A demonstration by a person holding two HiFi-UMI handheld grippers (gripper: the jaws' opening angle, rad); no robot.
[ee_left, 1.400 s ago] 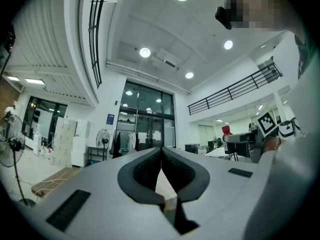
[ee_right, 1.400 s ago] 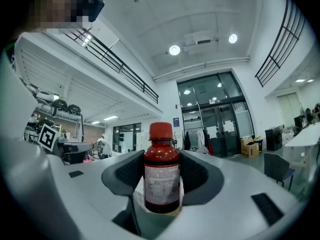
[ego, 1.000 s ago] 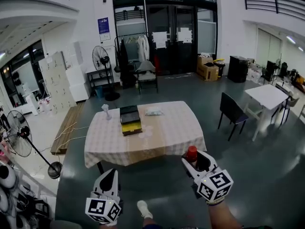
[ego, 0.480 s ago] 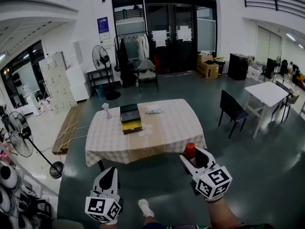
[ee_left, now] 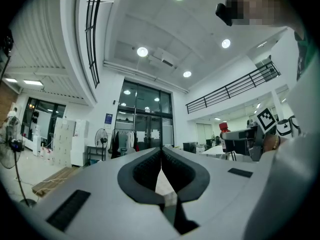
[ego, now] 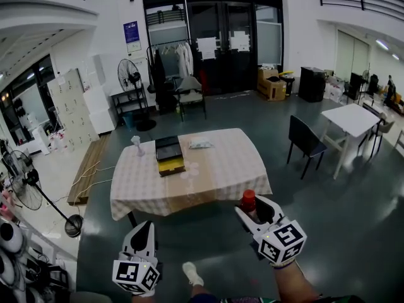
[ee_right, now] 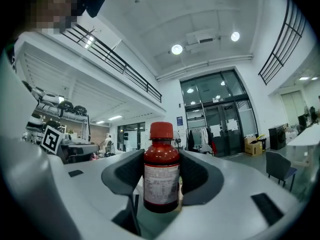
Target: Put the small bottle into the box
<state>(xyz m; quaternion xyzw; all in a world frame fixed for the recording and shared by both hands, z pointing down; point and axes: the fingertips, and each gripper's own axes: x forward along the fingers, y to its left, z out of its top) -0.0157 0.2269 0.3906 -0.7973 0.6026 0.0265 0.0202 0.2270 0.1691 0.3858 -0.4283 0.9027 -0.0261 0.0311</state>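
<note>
Head view: task approx half done by my read, as the small bottle (ego: 248, 200) is already off any surface, upright in the right hand-held gripper (ego: 250, 208), while the box (ego: 169, 158) sits on the surface (ego: 218, 169) well apart, across dark glossy floor; left to do: walk over, lower it in, let go. Box is flat and rectangular, dark w/ a yellow part, too small to tell if it's open. Surface has a pale checked cloth hanging over the edges. Left hand-held gripper (ego: 144, 230) is held low and carries nothing. Left gripper view: jaws pressed together, nothing between; dark ribbed pads w/ scooped hollows, body matte light-grey plastic. Right gripper view: jaws clamped on the bottle's sides, approx mid-body; bottle is a round cylinder w/ rounded shoulders, glossy dark red-brown, white paper label w/ print too fine to read, red cap
</note>
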